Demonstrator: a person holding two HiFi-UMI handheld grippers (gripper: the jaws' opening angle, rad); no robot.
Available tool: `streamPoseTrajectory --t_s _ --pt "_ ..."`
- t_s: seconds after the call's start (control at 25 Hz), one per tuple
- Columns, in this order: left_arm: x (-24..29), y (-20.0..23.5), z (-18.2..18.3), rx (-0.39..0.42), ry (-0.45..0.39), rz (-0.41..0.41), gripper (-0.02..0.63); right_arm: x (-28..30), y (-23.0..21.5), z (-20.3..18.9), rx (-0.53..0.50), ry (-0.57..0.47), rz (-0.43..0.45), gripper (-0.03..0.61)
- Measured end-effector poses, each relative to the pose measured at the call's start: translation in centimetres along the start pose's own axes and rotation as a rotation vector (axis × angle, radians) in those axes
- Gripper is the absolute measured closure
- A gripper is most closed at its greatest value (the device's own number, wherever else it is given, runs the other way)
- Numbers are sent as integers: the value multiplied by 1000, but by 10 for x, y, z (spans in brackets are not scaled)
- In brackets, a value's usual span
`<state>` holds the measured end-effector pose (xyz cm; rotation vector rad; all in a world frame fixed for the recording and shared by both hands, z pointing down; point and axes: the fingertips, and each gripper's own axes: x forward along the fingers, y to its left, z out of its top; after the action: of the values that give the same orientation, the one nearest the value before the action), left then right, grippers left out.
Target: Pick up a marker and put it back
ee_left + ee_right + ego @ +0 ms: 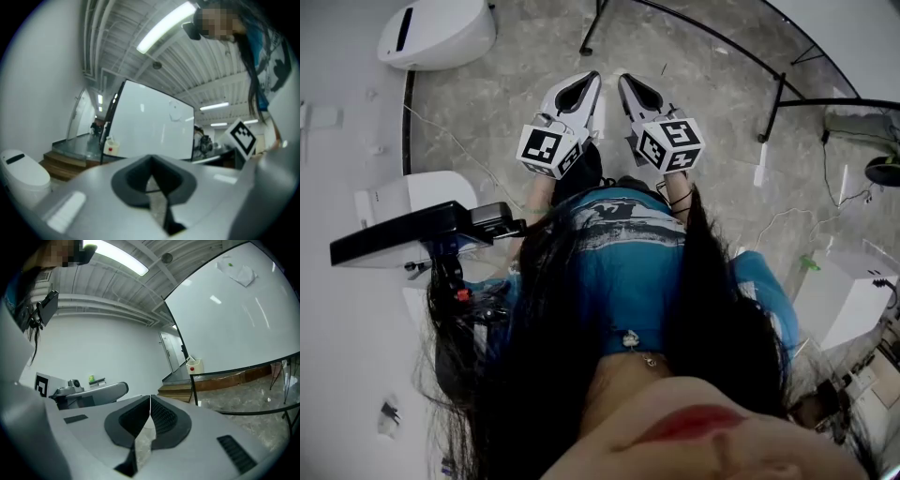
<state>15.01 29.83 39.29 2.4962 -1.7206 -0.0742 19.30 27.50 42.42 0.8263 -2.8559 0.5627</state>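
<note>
We are holding the left tool [151, 160] with its pads pressed together on nothing, and the right tool [150, 401] is likewise fully closed and empty. Both are hanging side by side in front of our body, above the marbled floor [703, 94]. No marker is showing in any view, so we cannot tell where it is lying. The whiteboard [234, 319], standing well apart from us with a small white box [195, 365] at its edge, seems the likely place. To begin well, we should be carrying one tool toward the board, spreading its pads before arriving, and closing across the marker's barrel.
</note>
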Motion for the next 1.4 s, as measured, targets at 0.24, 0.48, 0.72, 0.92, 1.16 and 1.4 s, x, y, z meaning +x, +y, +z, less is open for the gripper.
streamPoseTrajectory --t_s 0.24,0.48,0.72,0.92,1.16,1.4 --pt "18 87 18 -11 -4 -31 611 77 -7 23 47 -17 -67 566" --pt "28 181 17 -86 -14 -61 611 145 -14 27 78 -23 -149 566" --pt "32 204 19 -113 -29 -84 611 143 -12 24 96 -33 -181 566" --pt "55 192 26 -120 -30 -132 611 132 -31 38 92 -43 -226 566" --pt "126 214 26 -112 2 -155 611 173 -91 67 103 -50 -230 566" --pt "187 259 31 -43 11 -105 611 228 -151 97 98 -60 -201 565"
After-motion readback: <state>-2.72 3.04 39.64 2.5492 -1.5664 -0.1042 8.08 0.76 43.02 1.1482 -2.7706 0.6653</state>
